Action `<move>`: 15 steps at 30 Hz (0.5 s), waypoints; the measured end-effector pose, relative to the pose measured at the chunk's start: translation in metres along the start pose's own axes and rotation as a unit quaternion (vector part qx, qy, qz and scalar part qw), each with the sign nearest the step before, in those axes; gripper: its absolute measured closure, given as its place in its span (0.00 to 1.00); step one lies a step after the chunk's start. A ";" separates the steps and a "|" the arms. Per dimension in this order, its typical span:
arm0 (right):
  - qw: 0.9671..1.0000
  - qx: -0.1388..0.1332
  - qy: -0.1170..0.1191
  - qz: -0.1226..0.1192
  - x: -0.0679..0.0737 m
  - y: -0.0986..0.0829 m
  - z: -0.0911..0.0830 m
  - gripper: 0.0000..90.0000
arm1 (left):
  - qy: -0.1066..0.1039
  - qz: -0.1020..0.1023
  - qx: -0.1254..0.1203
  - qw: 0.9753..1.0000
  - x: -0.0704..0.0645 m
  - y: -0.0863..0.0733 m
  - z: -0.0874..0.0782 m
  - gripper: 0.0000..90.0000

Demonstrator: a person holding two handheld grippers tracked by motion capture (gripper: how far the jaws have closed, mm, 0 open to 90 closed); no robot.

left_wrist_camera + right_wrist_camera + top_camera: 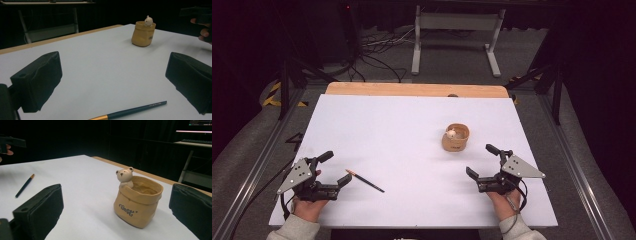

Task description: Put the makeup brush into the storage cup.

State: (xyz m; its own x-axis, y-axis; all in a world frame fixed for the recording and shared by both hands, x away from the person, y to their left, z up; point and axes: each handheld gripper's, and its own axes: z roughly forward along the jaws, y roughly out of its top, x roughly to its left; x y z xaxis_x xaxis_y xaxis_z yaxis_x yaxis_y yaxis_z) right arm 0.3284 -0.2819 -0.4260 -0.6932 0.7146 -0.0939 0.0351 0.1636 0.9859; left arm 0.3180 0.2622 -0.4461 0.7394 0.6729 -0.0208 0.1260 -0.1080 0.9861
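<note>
Two handheld grippers rest low over the white table, one near each front corner. Left gripper: jaws spread wide, empty. Right gripper: jaws spread wide, empty. A dark pencil with a gold band lies flat just beside the left gripper. A tan sack-shaped pot with a bear figure at its rim stands upright ahead of the right gripper.
</note>
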 end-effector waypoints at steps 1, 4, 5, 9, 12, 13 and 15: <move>1.000 -0.001 0.001 -0.001 0.000 0.000 0.000 0.00 | -0.001 0.002 0.001 1.000 -0.001 0.000 0.000 0.02; 1.000 -0.001 0.001 0.001 0.000 0.000 0.000 0.00 | -0.005 0.008 0.002 1.000 -0.001 0.002 0.000 0.01; 1.000 -0.001 0.001 0.001 -0.001 0.000 -0.001 0.00 | 0.000 0.011 -0.002 1.000 -0.002 0.004 0.000 0.01; 1.000 -0.004 -0.002 0.001 -0.001 0.000 -0.003 0.00 | -0.010 0.020 -0.009 1.000 -0.006 0.007 0.001 0.00; 1.000 -0.009 0.000 0.003 -0.002 0.001 -0.004 0.00 | -0.011 0.021 -0.008 1.000 -0.006 0.008 0.001 0.00; 1.000 -0.009 0.001 0.003 -0.002 0.002 -0.004 0.00 | -0.010 0.022 -0.008 1.000 -0.006 0.009 0.001 0.00; 1.000 -0.009 0.004 0.002 -0.001 0.002 -0.004 0.00 | -0.007 0.020 -0.006 1.000 -0.006 0.010 0.001 0.00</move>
State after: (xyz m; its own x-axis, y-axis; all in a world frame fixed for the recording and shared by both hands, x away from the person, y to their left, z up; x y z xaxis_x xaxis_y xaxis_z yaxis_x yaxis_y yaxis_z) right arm 0.3266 -0.2853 -0.4232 -0.6985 0.7101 -0.0884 0.0251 0.1478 0.9887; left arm 0.3156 0.2569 -0.4365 0.7530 0.6579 0.0166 0.0884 -0.1260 0.9881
